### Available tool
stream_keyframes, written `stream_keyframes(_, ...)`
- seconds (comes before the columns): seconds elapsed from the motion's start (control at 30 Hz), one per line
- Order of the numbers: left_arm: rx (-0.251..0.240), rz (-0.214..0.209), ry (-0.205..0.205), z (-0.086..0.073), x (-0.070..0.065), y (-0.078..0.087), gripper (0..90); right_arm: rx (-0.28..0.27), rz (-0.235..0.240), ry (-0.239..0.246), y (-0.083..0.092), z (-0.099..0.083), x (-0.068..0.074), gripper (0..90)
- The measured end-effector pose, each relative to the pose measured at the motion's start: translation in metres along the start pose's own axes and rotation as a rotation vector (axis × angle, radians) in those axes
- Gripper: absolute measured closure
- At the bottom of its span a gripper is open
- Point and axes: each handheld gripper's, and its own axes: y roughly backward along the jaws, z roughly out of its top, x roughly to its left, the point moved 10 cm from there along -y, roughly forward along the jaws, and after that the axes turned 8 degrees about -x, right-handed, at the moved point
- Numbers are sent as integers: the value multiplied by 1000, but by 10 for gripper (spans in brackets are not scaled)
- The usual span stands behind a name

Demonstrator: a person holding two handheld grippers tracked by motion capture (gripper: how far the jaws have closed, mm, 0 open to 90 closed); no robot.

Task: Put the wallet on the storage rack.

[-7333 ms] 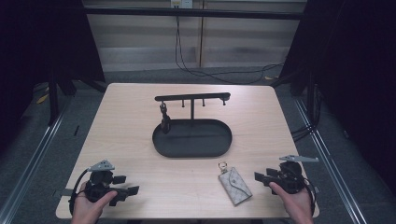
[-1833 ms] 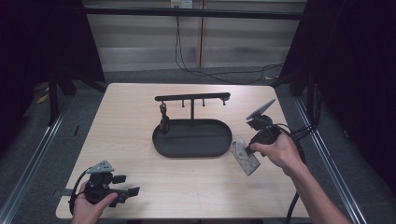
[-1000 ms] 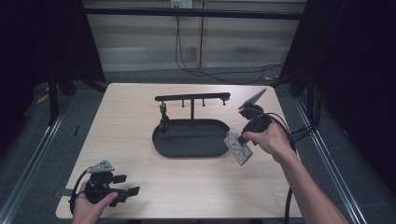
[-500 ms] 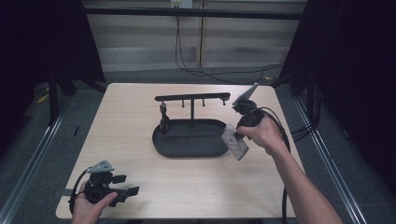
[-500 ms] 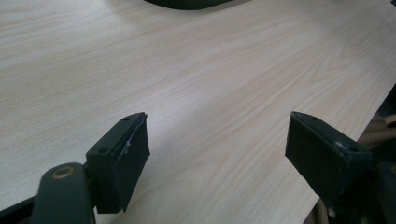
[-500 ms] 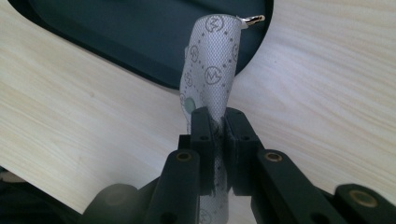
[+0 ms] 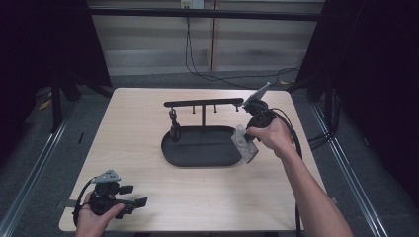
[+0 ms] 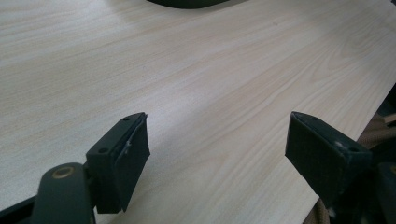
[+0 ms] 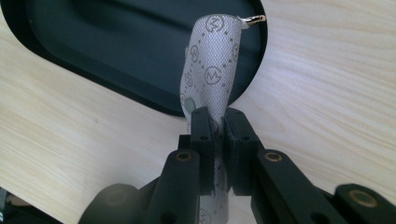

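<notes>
The right gripper [image 9: 215, 126] is clamped tight on a small grey fabric pouch printed with a round monogram pattern [image 9: 208, 65], its two black jaws pressed flat against the cloth from either side. In the high view the person's right hand [image 7: 271, 136] holds that gripper just past the right end of the black oval tray [image 7: 197, 153], and the pouch [image 7: 245, 144] hangs tilted over the tray's right rim, lifted off the pale wooden table [image 7: 123, 128]. A gold-coloured metal ring [image 9: 254, 19] shows at the pouch's far corner. From the tray rises a black stand with a horizontal bar and short pegs [image 7: 203, 102]; a small dark item hangs near its left end, too small to tell. The left gripper [image 8: 215, 154] rests at the table's near left corner in the left hand [image 7: 96, 217], jaws spread wide apart over bare wood
</notes>
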Motion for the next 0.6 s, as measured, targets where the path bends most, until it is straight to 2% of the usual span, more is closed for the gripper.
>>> stream_keyframes(0.07,3,-10,3,0,-1,1,215,0,13,2,-2,1,1,835)
stream_keyframes(0.17,-9,-1,11,1,1,2,219,-12,39,-16,-6,3,1,835)
stream_keyframes(0.23,0,-23,24,1,1,0,219,-34,55,-35,-8,6,0,835)
stream_keyframes(0.33,-1,-13,7,1,1,0,221,-42,70,-46,-15,7,0,835)
stream_keyframes(0.5,3,-8,0,1,1,0,221,-78,102,-96,-31,9,-3,836)
stream_keyframes(0.6,4,-9,5,0,2,0,221,-80,120,-97,-39,9,-2,836)
